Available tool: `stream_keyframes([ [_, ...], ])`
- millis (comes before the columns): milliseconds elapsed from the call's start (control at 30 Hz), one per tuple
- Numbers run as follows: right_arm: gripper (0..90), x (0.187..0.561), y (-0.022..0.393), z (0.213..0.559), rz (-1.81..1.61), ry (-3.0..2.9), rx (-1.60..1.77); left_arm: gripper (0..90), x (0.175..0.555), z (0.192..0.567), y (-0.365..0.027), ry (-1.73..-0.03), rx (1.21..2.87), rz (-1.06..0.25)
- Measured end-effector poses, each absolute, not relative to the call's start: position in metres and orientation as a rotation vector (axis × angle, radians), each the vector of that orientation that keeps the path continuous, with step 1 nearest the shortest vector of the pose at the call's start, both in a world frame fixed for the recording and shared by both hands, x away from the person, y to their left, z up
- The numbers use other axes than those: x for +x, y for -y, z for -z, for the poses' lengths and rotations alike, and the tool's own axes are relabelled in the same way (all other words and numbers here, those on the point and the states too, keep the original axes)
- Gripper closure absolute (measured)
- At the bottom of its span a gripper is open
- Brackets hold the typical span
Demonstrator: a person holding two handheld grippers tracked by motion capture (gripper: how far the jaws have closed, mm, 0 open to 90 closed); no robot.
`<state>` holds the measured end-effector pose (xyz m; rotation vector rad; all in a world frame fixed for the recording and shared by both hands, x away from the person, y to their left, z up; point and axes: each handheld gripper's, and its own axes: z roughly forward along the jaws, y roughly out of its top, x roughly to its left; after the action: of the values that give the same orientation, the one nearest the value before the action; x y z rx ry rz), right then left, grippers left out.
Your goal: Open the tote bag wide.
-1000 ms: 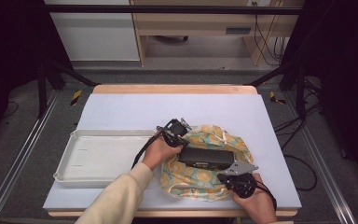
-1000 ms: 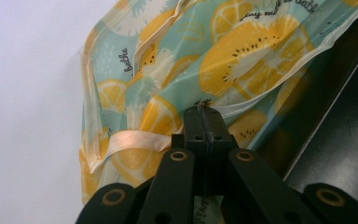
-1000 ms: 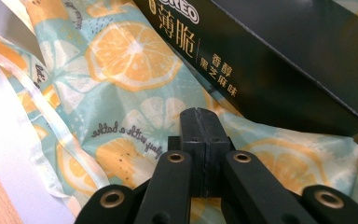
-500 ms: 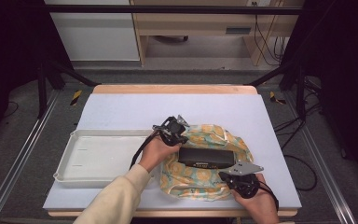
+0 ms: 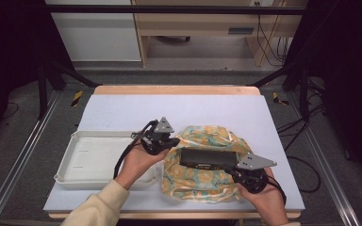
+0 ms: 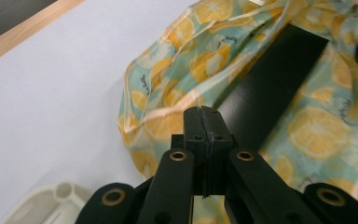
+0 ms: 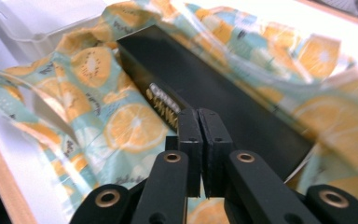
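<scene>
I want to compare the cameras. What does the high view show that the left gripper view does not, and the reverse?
High view alone: the person's hands, the right tool, the whole white tray, the floor and furniture behind the table.

Left gripper view alone: the left tool seen close, jaws shut on nothing.

Both: the black box lying on the lemon-print cloth, the table's surface, part of the tray.

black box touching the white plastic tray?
Apart. High view: the long black box lies on the lemon-print cloth, and a band of that cloth separates it from the white plastic tray.
</scene>
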<state>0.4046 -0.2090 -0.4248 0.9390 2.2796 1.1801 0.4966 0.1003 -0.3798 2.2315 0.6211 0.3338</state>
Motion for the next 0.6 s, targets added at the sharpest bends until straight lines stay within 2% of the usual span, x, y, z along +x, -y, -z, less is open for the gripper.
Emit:
stream_keyframes([
  [33, 86.6, 0.406, 0.209, 0.422, -1.167, -2.282, 0.934, 88.0, 0.492, 0.380, -0.105, -0.616, 2.231, -0.349],
  [100, 78.6, 0.415, 0.207, 0.408, -1.108, -2.311, 0.913, 79.8, 0.482, 0.380, -0.117, -0.608, 2.220, -0.404],
  [133, 78.6, 0.415, 0.207, 0.408, -1.108, -2.311, 0.913, 74.8, 0.482, 0.380, -0.117, -0.608, 2.220, -0.404],
  [167, 69.0, 0.421, 0.204, 0.402, -1.061, -2.333, 0.900, 67.1, 0.476, 0.381, -0.128, -0.624, 2.189, -0.431],
  [200, 69.0, 0.421, 0.204, 0.402, -1.061, -2.333, 0.900, 61.2, 0.476, 0.381, -0.128, -0.624, 2.189, -0.431],
  [233, 63.5, 0.423, 0.203, 0.400, -1.042, -2.344, 0.904, 61.2, 0.473, 0.382, -0.137, -0.641, 2.174, -0.463],
  [300, 51.9, 0.433, 0.198, 0.395, -0.975, -2.402, 0.896, 41.4, 0.470, 0.386, -0.154, -0.680, 2.148, -0.477],
  [333, 51.9, 0.433, 0.198, 0.395, -0.975, -2.402, 0.896, 36.8, 0.470, 0.386, -0.154, -0.680, 2.148, -0.477],
  [367, 42.1, 0.438, 0.194, 0.394, -0.946, -2.435, 0.888, 32.1, 0.469, 0.390, -0.167, -0.720, 2.107, -0.463],
  [433, 39.7, 0.442, 0.191, 0.394, -0.902, -2.463, 0.870, 28.3, 0.469, 0.396, -0.179, -0.757, 2.063, -0.465],
  [533, 35.1, 0.445, 0.189, 0.393, -0.869, -2.494, 0.851, 21.4, 0.471, 0.398, -0.188, -0.765, 2.100, -0.459],
  [600, 31.9, 0.447, 0.187, 0.390, -0.841, -2.513, 0.831, 17.3, 0.469, 0.396, -0.198, -0.792, 2.062, -0.502],
])
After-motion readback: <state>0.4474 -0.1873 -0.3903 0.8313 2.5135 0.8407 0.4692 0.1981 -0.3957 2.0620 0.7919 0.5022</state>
